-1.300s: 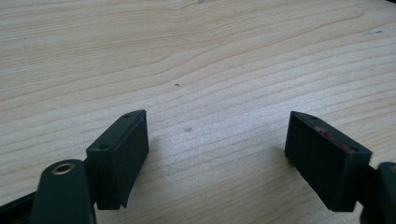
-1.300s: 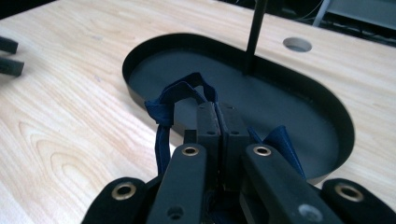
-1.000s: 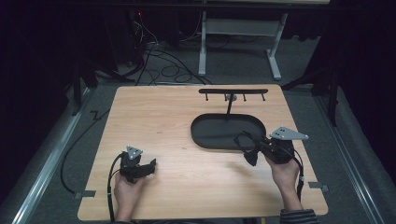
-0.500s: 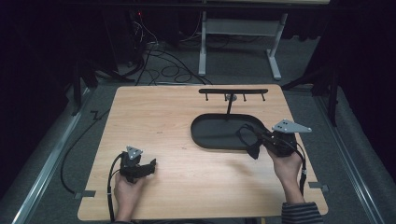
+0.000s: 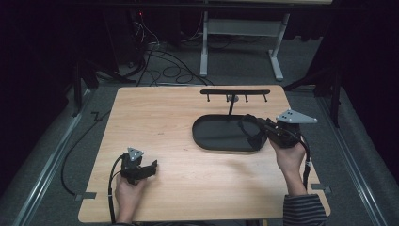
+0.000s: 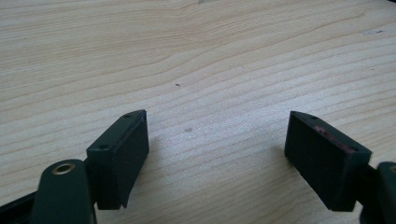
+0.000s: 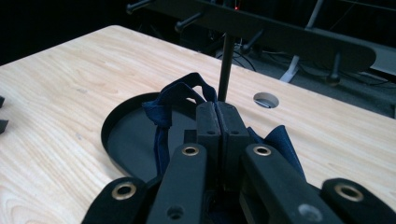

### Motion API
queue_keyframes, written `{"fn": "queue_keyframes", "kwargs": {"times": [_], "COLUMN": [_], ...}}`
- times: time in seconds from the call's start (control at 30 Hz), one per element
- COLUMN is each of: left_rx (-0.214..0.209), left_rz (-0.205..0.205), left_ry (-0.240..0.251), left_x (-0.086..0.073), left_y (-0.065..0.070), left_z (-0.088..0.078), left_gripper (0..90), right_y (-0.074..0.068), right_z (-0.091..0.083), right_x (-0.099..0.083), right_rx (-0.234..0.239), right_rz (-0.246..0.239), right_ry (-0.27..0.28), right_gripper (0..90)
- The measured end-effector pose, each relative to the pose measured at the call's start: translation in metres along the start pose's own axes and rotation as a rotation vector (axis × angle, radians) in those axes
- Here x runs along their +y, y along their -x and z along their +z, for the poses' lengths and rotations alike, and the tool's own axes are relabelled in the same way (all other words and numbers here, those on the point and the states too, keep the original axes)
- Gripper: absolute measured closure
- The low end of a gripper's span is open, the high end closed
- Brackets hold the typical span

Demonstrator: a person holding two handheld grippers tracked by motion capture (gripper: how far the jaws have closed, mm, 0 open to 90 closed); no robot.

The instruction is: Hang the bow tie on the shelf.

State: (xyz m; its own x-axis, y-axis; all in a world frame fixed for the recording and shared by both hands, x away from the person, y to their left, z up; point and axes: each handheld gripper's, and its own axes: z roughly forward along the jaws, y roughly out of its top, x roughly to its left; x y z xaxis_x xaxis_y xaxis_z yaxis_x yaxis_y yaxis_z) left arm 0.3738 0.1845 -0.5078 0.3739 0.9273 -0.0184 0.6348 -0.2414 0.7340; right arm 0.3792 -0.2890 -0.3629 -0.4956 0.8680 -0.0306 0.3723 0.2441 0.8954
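A dark blue fabric strap [image 7: 163, 109] is hanging pinched between the jaws of the right gripper [image 7: 218, 116], which are pressed fully together on it above the near end of the black oval tray [image 5: 207, 134]. One loop is arching up over the jaw tips while the rest is drooping on both sides. Behind the tray, a hook rack [image 7: 280, 37] is standing on a thin post [image 7: 226, 65], its pegs [image 7: 187, 21] pointing outward. The left gripper [image 6: 215, 149] is resting low over the bare table [image 5: 155, 117], jaws spread wide and holding nothing. The likely risk: the limp loop is sagging shut, so it may miss a peg, or the thin pinch may slip.
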Motion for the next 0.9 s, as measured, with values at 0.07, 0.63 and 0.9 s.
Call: {"fn": "queue_keyframes", "kwargs": {"times": [0.07, 0.63, 0.9], "left_rx": [0.001, 0.000, 0.000], "left_rz": [-0.002, 0.000, 0.000], "left_ry": [0.002, 0.000, 0.002], "left_x": [0.000, 0.000, 0.000], "left_y": [0.000, 0.000, 0.000], "left_z": [0.000, 0.000, 0.000], "left_gripper": [22.2, 22.2, 22.1], "right_y": [0.002, 0.018, 0.022], "right_z": [0.003, 0.018, 0.028], "right_x": [0.004, 0.026, 0.037], "right_rx": [-0.006, -0.027, -0.053], "right_rz": [0.006, 0.060, 0.067], "right_ry": [0.007, 0.056, 0.048], "right_gripper": [90.0, 90.0, 90.0]}}
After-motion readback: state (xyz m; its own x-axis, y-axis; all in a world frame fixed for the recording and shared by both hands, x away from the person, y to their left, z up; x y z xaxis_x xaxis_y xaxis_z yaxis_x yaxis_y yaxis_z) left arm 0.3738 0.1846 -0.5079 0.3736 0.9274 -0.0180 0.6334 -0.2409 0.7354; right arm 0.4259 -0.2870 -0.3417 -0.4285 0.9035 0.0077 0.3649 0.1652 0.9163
